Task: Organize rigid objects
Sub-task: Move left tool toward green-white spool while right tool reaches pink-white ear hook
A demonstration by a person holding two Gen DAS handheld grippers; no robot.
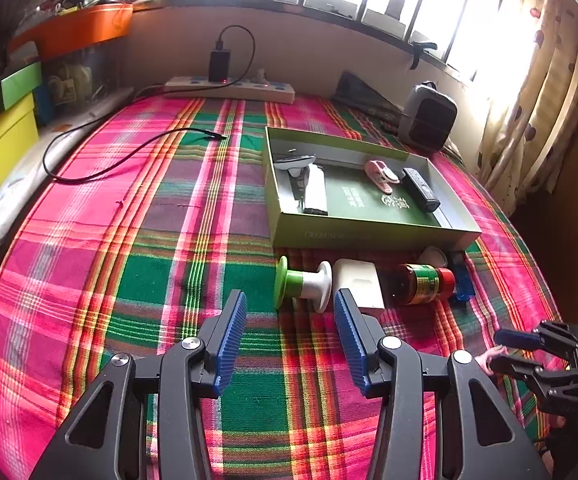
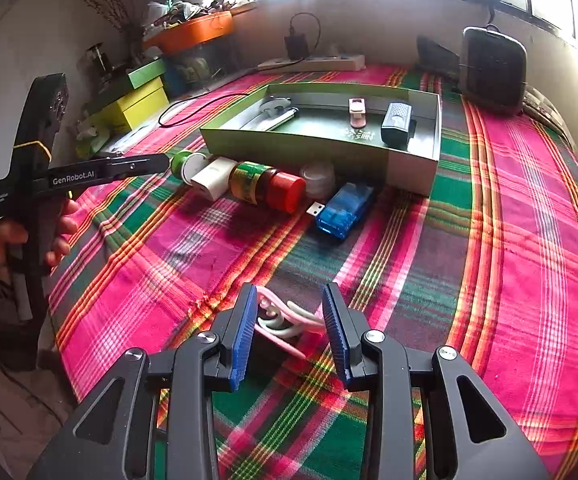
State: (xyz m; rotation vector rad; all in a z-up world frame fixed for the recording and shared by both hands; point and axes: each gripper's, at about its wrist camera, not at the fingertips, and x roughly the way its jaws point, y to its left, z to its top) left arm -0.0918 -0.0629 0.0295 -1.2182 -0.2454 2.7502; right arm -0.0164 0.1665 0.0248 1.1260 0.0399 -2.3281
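Note:
A green cardboard box (image 1: 369, 234) (image 2: 313, 148) lies open on the plaid cloth and holds a pink clip (image 1: 381, 176), a black remote (image 1: 421, 189) and a white stick-like item (image 1: 315, 192). In front of it lie a green-and-white spool (image 1: 303, 284), a white adapter (image 1: 359, 284), a red-capped jar (image 1: 425, 284) (image 2: 267, 186) and a blue USB device (image 2: 345, 210). My left gripper (image 1: 290, 300) is open, just short of the spool. My right gripper (image 2: 290, 296) is open around a pink and white looped item (image 2: 285, 320) lying on the cloth.
A power strip (image 1: 229, 88) with a black charger stands at the far edge. A black cable (image 1: 129, 156) lies on the cloth at left. Yellow and green boxes (image 1: 5, 136) stack at far left. A grey heater (image 1: 429, 116) stands at back right, by the curtain.

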